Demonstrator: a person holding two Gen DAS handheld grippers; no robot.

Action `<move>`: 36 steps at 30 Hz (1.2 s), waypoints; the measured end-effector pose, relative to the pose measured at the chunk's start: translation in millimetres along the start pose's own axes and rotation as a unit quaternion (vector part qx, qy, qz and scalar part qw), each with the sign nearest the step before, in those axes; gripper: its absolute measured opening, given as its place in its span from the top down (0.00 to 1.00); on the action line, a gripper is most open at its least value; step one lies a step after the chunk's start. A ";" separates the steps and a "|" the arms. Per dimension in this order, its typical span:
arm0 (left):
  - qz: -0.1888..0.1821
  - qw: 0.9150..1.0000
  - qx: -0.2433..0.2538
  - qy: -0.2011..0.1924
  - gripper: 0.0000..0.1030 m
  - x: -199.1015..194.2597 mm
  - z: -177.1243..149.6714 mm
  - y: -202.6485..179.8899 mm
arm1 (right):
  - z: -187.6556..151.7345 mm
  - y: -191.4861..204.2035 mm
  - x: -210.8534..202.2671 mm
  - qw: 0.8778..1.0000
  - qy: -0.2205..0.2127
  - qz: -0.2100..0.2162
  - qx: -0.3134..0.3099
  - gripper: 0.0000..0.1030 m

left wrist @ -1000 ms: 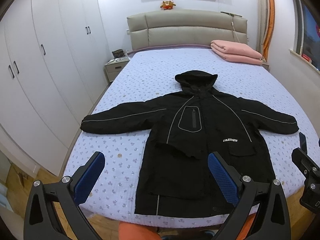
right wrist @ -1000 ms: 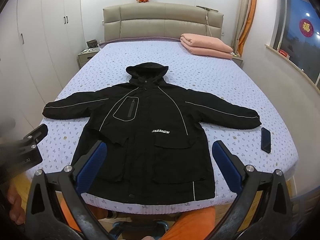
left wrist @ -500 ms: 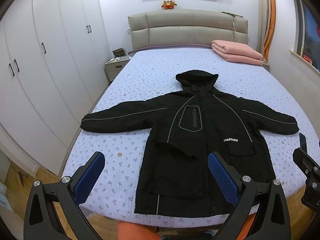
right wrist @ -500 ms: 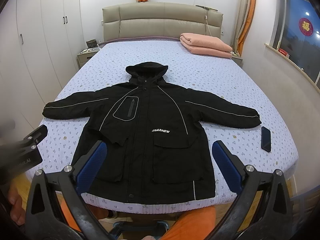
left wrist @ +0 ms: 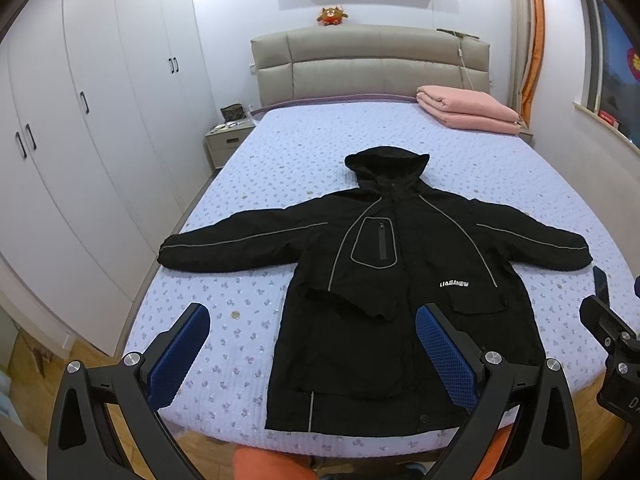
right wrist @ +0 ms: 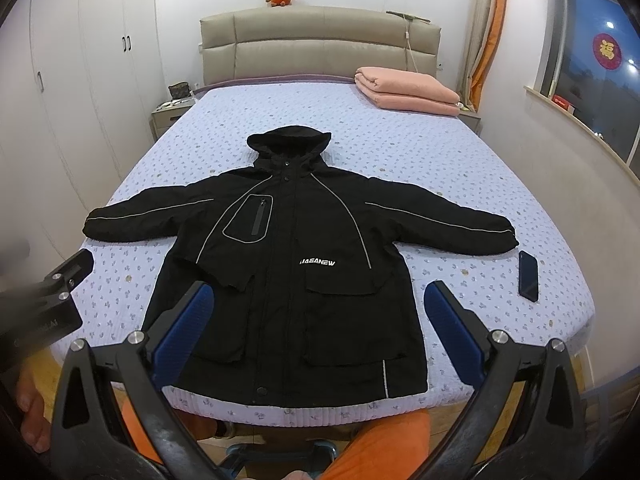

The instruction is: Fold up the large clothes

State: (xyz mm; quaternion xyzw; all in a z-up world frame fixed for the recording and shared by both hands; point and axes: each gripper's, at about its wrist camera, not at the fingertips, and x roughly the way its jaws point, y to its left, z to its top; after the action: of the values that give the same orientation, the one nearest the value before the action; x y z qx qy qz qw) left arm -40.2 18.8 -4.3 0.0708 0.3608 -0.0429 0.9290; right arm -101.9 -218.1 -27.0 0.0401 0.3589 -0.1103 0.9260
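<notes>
A large black hooded jacket (left wrist: 400,280) (right wrist: 296,264) lies flat, front up, on the bed, both sleeves spread out sideways and the hem at the near edge. Grey piping runs along the sleeves and chest. My left gripper (left wrist: 312,336) hovers open above the near left part of the bed, nothing between its blue pads. My right gripper (right wrist: 320,316) hangs open over the jacket's lower half, also holding nothing. Each gripper's black body shows at the edge of the other view.
The bed (left wrist: 320,152) (right wrist: 400,152) has a lilac flowered cover. A folded pink blanket (left wrist: 468,114) (right wrist: 404,90) lies at its far right. A dark phone (right wrist: 528,276) rests by the right sleeve. White wardrobes (left wrist: 92,100) line the left wall; a nightstand (left wrist: 228,140) stands beside the headboard.
Both views have crept slightly forward toward the bed. The jacket lies as before and both grippers stay open.
</notes>
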 end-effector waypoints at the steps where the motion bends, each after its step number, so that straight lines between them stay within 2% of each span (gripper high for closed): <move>1: 0.000 1.000 0.000 -0.001 0.00 -1.4 -0.2 -0.1 | -0.3 -0.3 -1.8 1.000 -0.001 -0.001 0.000 0.00; 5: -0.009 1.000 0.003 -0.013 0.00 -9.8 4.5 -1.4 | -0.8 -1.9 -8.7 1.000 -0.006 -0.005 0.000 0.00; 9: -0.017 0.999 0.015 -0.042 0.00 -20.1 16.6 -11.2 | 2.8 -4.8 -12.8 1.000 -0.017 -0.011 -0.003 0.00; 14: -0.032 0.997 0.037 -0.053 0.00 -1.9 32.9 -38.3 | 12.0 -25.0 9.4 1.000 -0.024 -0.012 0.011 0.00; 17: -0.061 0.996 0.039 -0.052 0.00 32.9 41.9 -63.4 | 14.5 -49.4 43.5 0.999 -0.020 -0.017 0.034 0.00; 21: -0.107 0.993 0.044 -0.030 0.00 108.9 53.1 -108.5 | 14.7 -89.0 111.4 0.997 0.005 -0.025 0.072 0.00; 24: -0.128 0.990 0.063 -0.021 0.00 168.0 67.3 -147.5 | 18.4 -122.0 168.2 0.994 0.025 -0.030 0.100 0.00; 27: -0.135 0.987 0.083 -0.016 0.00 219.2 80.3 -185.0 | 27.1 -163.3 220.9 0.990 0.036 -0.052 0.126 0.00; 32: -0.163 0.982 0.093 0.024 0.00 284.6 115.1 -242.8 | 42.3 -253.3 276.9 0.976 0.071 -0.093 0.184 0.00; 36: -0.168 0.978 0.112 0.051 0.00 308.0 138.7 -286.3 | 46.5 -329.5 299.1 0.957 0.096 -0.123 0.244 0.00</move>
State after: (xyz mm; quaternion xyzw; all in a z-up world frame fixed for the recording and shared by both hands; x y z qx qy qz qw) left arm 241.1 -294.9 -140.2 0.1150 0.4070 -0.2352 0.8751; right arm 66.5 -598.1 -192.5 0.2305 0.4102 -0.3030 0.8287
